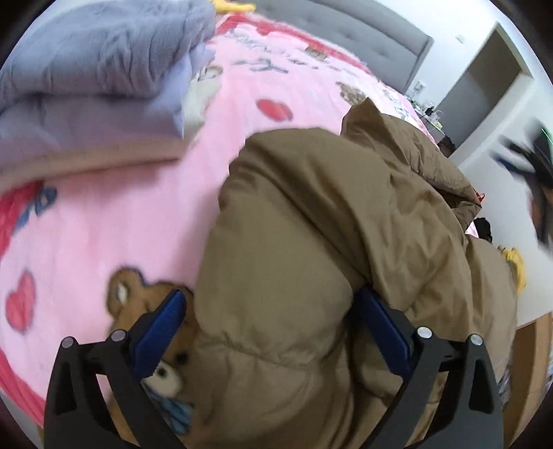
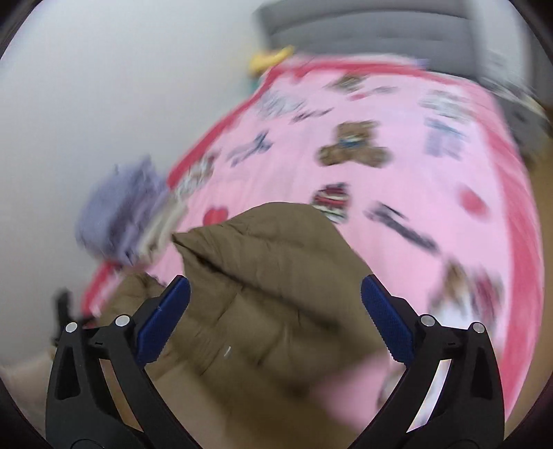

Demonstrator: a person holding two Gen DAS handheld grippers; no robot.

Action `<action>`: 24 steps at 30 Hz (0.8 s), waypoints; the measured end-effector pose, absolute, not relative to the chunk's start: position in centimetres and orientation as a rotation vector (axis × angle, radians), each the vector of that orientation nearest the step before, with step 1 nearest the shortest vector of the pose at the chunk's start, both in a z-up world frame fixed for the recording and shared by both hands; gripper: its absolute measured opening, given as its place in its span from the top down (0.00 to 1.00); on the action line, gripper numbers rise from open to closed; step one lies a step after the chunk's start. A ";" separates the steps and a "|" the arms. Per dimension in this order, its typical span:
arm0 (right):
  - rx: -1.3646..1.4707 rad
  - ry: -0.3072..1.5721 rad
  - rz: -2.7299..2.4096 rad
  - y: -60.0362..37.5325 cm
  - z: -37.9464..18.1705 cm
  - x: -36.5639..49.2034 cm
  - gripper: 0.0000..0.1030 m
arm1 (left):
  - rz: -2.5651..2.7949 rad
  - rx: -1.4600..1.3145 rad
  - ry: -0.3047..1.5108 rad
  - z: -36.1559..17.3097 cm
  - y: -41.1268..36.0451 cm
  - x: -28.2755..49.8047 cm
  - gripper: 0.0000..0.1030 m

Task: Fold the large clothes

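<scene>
Jaws spread on both: left gripper [image 1: 269, 311] straddles one brown puffer jacket [image 1: 328, 241], right gripper [image 2: 274, 297] over it, contact unclear. Jacket lies on pink teddy-bear blanket [image 1: 103, 224]; writing blurred. Beyond, one folded lavender stack [image 1: 96, 69], grey headboard [image 1: 345, 31].

jacket [image 1: 311, 224]: plain tan-brown
blanket [image 1: 103, 221]: pink, red border, red hearts, brown teddy bears, dark lettering
folded pile [image 1: 96, 69], far left: lavender-grey
headboard [image 1: 345, 31], far: grey
finger pads [image 1: 159, 331]: blue
</scene>
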State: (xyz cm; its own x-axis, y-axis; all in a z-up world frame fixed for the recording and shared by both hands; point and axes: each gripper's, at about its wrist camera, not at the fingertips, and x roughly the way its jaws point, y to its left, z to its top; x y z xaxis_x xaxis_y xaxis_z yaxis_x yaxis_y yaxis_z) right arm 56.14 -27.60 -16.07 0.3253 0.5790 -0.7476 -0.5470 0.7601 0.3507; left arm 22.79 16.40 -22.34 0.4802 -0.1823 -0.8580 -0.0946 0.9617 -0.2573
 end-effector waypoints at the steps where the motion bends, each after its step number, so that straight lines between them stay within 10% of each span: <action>1: -0.053 1.027 0.756 -24.6 -17.1 58.9 0.08 | -0.061 -0.282 1.096 -22.7 16.6 22.9 0.05; 14: -0.339 1.370 0.837 -12.6 -27.5 66.0 0.12 | -0.043 -0.366 1.044 -20.3 17.8 19.1 0.05; 18: -0.293 1.407 0.833 -12.9 -28.7 64.6 0.89 | -0.181 -0.489 1.012 -18.6 16.2 19.1 0.05; 24: -0.194 1.168 0.960 -15.0 -19.7 59.0 0.92 | -0.268 -0.505 1.011 -18.8 12.2 21.2 0.05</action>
